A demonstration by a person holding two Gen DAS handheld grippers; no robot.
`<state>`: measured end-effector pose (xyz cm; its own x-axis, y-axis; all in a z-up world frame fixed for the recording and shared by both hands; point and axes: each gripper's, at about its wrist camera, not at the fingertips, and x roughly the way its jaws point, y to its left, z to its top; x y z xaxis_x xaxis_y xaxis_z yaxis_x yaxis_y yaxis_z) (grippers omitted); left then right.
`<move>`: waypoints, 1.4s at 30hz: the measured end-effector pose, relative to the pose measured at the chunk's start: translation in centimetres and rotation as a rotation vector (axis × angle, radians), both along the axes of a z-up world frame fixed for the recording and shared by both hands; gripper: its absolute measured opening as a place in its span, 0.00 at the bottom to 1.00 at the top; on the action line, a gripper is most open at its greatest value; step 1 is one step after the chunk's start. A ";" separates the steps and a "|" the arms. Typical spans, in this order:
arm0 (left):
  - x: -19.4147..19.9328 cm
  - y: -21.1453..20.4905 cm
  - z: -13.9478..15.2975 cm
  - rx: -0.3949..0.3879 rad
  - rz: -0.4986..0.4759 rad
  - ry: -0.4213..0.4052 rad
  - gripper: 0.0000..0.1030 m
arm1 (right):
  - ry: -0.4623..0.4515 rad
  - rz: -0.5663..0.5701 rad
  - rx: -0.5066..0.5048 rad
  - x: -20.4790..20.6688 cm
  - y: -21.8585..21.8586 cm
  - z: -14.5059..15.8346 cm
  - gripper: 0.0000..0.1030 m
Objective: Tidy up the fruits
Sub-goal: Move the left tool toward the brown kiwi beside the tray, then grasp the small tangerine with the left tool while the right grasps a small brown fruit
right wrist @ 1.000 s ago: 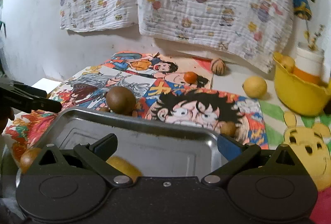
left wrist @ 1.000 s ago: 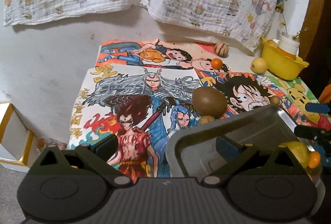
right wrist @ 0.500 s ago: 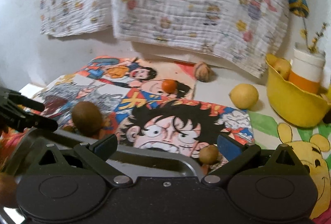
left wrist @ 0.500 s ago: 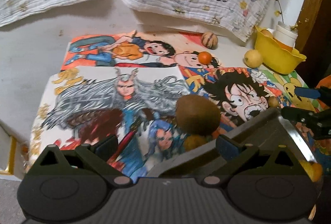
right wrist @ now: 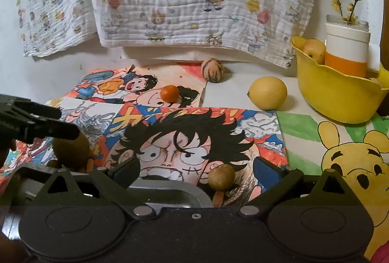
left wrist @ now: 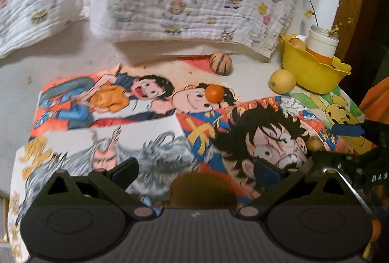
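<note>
My left gripper (left wrist: 195, 169) is open, with a brown kiwi (left wrist: 203, 188) low between its fingers, close to the body. My right gripper (right wrist: 196, 169) is open above the rim of the metal tray (right wrist: 167, 191); a small brown fruit (right wrist: 221, 176) lies just inside its right finger. The kiwi also shows in the right wrist view (right wrist: 70, 150) under the left gripper's fingers (right wrist: 39, 122). A small orange (right wrist: 169, 93), a yellow lemon (right wrist: 267, 92) and a striped fruit (right wrist: 212, 69) lie farther back on the table.
A yellow bowl (right wrist: 335, 97) at the back right holds a pale fruit (right wrist: 313, 51) and a white-and-orange cup (right wrist: 346, 50). Cartoon posters (right wrist: 184, 141) cover the table. A printed cloth (right wrist: 194, 0) hangs on the wall behind.
Both grippers have moved forward over the table. The tray has slid down and nearly out of both views. The kiwi now sits between the left gripper's fingers.
</note>
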<state>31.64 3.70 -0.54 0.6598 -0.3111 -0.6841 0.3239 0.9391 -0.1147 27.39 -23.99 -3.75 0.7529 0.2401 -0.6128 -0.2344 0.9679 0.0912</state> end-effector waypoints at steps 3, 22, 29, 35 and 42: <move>2.0 -1.1 0.0 0.023 -0.032 -0.004 0.99 | -0.013 -0.010 -0.015 0.8 -0.3 0.3 0.96; 10.6 -4.4 -1.0 0.083 -0.115 -0.079 0.99 | -0.038 -0.075 -0.086 7.8 -2.4 1.6 0.96; 12.5 -5.2 -1.0 0.106 -0.163 -0.075 0.99 | 0.029 -0.051 -0.055 6.1 -2.1 1.4 0.96; 13.4 -6.5 -1.7 0.167 -0.238 -0.087 0.98 | 0.087 -0.064 0.022 4.1 -1.8 0.9 0.87; 13.7 -7.4 -2.6 0.193 -0.277 -0.097 0.91 | 0.141 -0.124 0.059 2.9 -1.2 -0.3 0.66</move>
<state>45.37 -3.67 -3.12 0.6331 -0.3583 -0.6862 0.5699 0.8156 0.0999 30.31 -25.19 -4.06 0.6868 0.1895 -0.7017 -0.0948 0.9805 0.1719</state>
